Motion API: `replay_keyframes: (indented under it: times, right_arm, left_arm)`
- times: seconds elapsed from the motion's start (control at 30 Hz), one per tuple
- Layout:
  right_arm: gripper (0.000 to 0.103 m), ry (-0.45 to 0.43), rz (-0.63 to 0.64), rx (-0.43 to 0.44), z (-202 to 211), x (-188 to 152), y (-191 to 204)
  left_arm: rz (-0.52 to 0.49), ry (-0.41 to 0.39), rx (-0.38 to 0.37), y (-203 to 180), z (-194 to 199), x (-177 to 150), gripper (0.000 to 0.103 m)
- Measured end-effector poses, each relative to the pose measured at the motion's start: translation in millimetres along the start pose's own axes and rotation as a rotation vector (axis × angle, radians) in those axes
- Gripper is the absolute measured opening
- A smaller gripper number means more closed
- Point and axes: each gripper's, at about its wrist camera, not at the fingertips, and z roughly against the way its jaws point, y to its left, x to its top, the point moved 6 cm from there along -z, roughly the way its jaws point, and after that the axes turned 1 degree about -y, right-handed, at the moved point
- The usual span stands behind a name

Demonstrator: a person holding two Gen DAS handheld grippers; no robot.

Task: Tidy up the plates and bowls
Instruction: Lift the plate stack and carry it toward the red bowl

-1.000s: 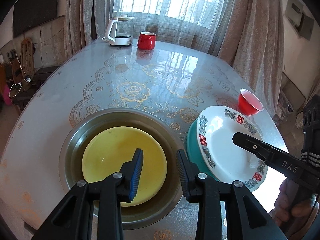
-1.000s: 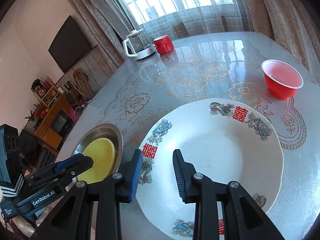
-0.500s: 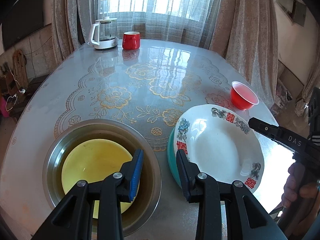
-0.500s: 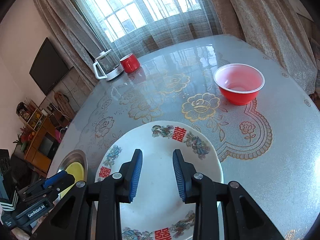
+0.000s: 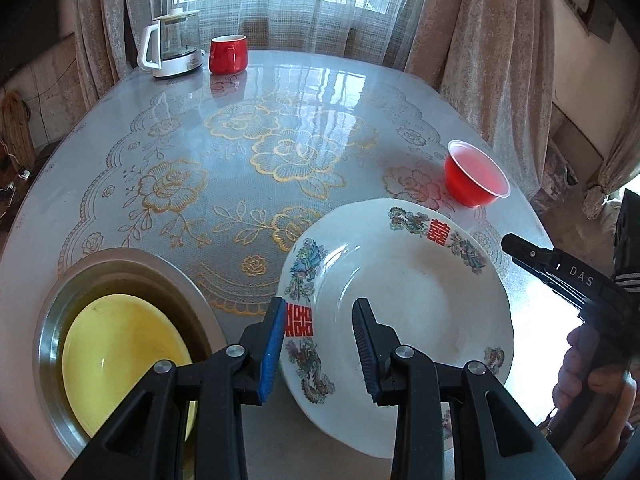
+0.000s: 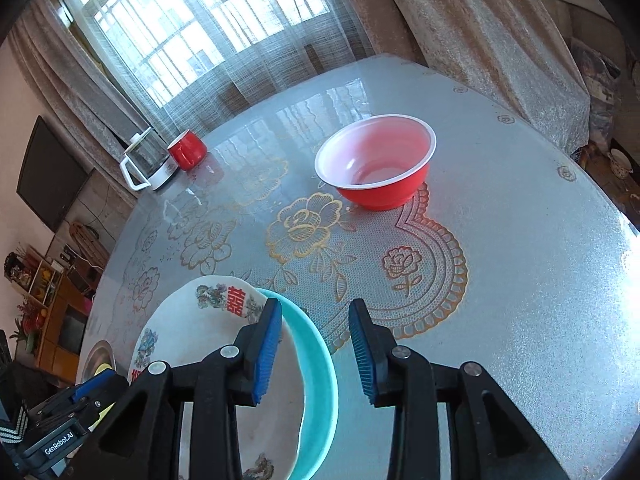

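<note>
A white plate (image 5: 400,300) with red characters and bird patterns lies on a teal plate (image 6: 320,380) at the table's near side. To its left stands a steel basin (image 5: 120,268) with a yellow plate (image 5: 116,344) inside. A red bowl (image 6: 376,160) sits beyond the plates. My left gripper (image 5: 320,344) hovers open over the white plate's left rim and holds nothing. My right gripper (image 6: 314,344) hangs just right of the teal plate's rim, above bare tablecloth. Its jaws are opening with nothing between them.
A glass kettle (image 5: 172,48) and a red mug (image 5: 228,54) stand at the table's far end by the curtained window. The round table (image 5: 240,160) has a flowered cover. A hand (image 5: 592,368) holds the right gripper off the table's right edge.
My left gripper moved right, from over the basin to over the white plate's left rim. My right gripper left the white plate, swung right towards the red bowl, and its jaws widened slightly.
</note>
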Motion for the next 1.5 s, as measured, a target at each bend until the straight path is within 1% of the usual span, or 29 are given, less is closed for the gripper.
replay_keyframes:
  times: [0.07, 0.1, 0.2, 0.27, 0.43, 0.6, 0.73, 0.8, 0.87, 0.9, 0.97, 1.0, 1.03, 1.13, 1.27, 1.4, 1.47, 1.5]
  right_arm:
    - [0.036, -0.012, -0.009, -0.015, -1, 6, -8]
    - [0.036, -0.019, -0.015, -0.022, -1, 11, -12]
    - [0.036, -0.04, -0.041, -0.038, -3, 25, -23]
    - [0.036, -0.061, -0.058, -0.052, -4, 36, -32]
    - [0.036, -0.088, -0.122, -0.094, -14, 63, -58]
    - [0.036, -0.089, -0.173, -0.121, -30, 87, -79]
    - [0.036, -0.067, -0.198, -0.113, -48, 101, -88]
    - [0.036, -0.048, -0.194, -0.101, -59, 103, -89]
    - [0.036, -0.031, -0.163, -0.096, -67, 104, -85]
    - [0.032, -0.024, -0.147, -0.089, -70, 104, -82]
    - [0.029, -0.008, -0.111, -0.073, -75, 102, -73]
    - [0.026, 0.0, -0.093, -0.068, -78, 102, -68]
    - [0.025, 0.009, -0.076, -0.058, -81, 101, -63]
    - [0.024, 0.043, -0.031, -0.016, -89, 96, -44]
    - [0.024, 0.092, 0.04, 0.037, -98, 88, -18]
    - [0.024, 0.142, 0.09, 0.108, -106, 79, 8]
    - [0.024, 0.16, 0.106, 0.128, -109, 75, 17]
    - [0.026, 0.166, 0.107, 0.138, -110, 74, 20]
  left_arm:
    - [0.009, 0.015, -0.039, -4, -5, 3, 0.035]
    - [0.016, 0.018, -0.046, -5, -7, 5, 0.035]
    - [0.015, 0.002, -0.054, -9, -11, 12, 0.038]
    - [0.008, -0.008, -0.053, -12, -14, 17, 0.043]
    - [-0.012, -0.02, -0.07, -24, -23, 37, 0.044]
    - [-0.036, -0.027, -0.085, -40, -38, 60, 0.044]
    - [-0.044, -0.016, -0.111, -52, -53, 76, 0.044]
    - [-0.065, -0.014, -0.124, -60, -59, 82, 0.044]
    - [-0.075, -0.014, -0.137, -67, -64, 88, 0.043]
    - [-0.08, -0.013, -0.147, -70, -67, 91, 0.043]
    - [-0.085, -0.009, -0.158, -75, -74, 97, 0.044]
    - [-0.081, -0.005, -0.164, -76, -78, 99, 0.044]
    - [-0.079, 0.002, -0.173, -78, -82, 101, 0.044]
    - [-0.068, 0.012, -0.178, -78, -90, 106, 0.044]
    - [-0.029, 0.024, -0.186, -70, -98, 111, 0.045]
    - [0.012, 0.033, -0.166, -57, -105, 115, 0.045]
    - [0.022, 0.038, -0.155, -52, -108, 116, 0.045]
    - [0.022, 0.035, -0.148, -49, -108, 117, 0.044]
